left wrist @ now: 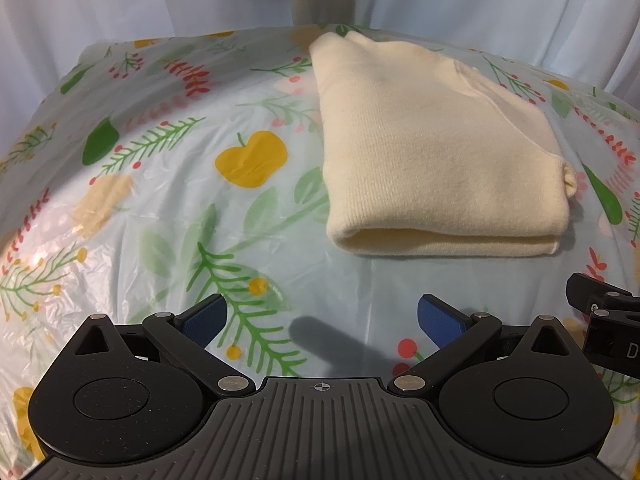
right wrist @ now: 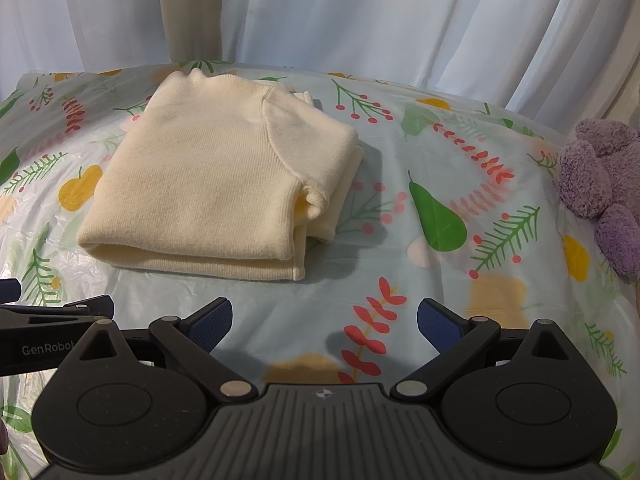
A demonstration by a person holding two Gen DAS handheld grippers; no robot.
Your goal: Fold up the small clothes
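Observation:
A cream knit sweater [left wrist: 424,152] lies folded into a thick rectangle on the fruit-and-leaf patterned plastic table cover [left wrist: 168,184]. In the right wrist view the sweater [right wrist: 208,184] lies ahead and to the left, a sleeve tucked along its right side. My left gripper [left wrist: 322,320] is open and empty, hovering just in front of the sweater's near folded edge. My right gripper [right wrist: 324,322] is open and empty too, in front of and to the right of the sweater. Each gripper's body shows at the edge of the other's view.
A purple plush toy [right wrist: 604,184] sits at the table's right edge. White curtains [right wrist: 360,20] hang close behind the table. The patterned cover [right wrist: 440,272] stretches to the right of the sweater.

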